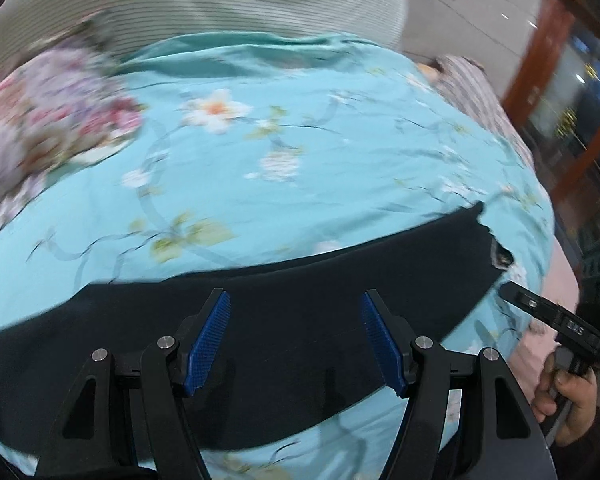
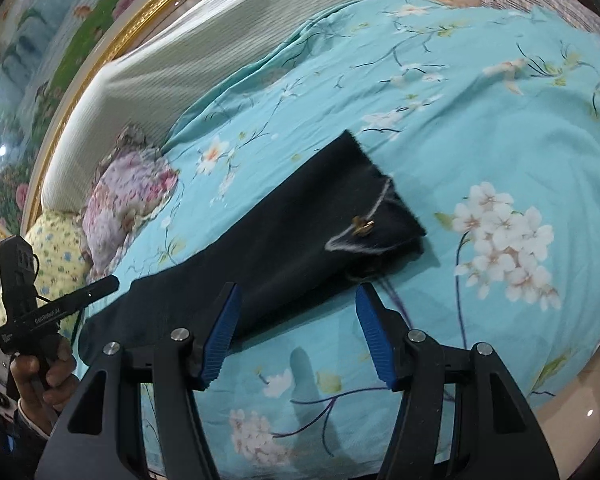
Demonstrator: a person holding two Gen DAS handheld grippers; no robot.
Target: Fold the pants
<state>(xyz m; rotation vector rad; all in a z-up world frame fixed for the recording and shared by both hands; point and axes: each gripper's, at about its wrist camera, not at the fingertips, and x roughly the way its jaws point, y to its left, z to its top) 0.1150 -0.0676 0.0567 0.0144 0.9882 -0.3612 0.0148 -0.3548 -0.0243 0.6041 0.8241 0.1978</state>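
Observation:
Dark navy pants lie as a long flat band across the turquoise floral bedspread. In the right wrist view the pants run diagonally, waist end with a brass button to the upper right. My left gripper is open and empty, hovering over the middle of the pants. My right gripper is open and empty, just short of the near edge of the pants by the waist. Each gripper shows in the other's view, the right one and the left one.
A pink floral pillow and a yellow floral one lie at the far left. A striped cream headboard cushion stands behind. A checked cloth lies at the bed's far side. The bed edge drops off at the right.

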